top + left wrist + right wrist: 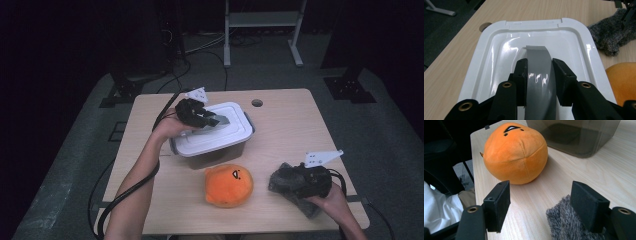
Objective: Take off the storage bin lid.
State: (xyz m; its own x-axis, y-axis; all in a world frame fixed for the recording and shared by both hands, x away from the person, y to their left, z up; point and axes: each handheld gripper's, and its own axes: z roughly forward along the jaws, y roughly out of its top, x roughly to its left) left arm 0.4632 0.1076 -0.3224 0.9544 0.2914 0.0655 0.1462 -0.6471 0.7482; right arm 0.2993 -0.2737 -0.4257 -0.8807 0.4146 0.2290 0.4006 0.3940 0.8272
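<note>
Clamping grey handle (537, 75) of white lid (499, 50), left claw (539, 75); right claw (540, 202) apart; no writing legible.

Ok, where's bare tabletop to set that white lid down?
The table's right half is bare, from the white lid to the right edge, and so is the strip left of the box. The near edge is crowded: orange plush, grey fuzzy cloth.

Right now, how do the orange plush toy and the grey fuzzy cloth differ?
The orange plush toy is round and bulky, while the grey fuzzy cloth lies low and crumpled. The plush is bright orange with a stitched face; the cloth is mottled dark grey and plain. The plush sits free of both tools; the cloth lies under the open right tool. Both are soft and rest on the table.
</note>
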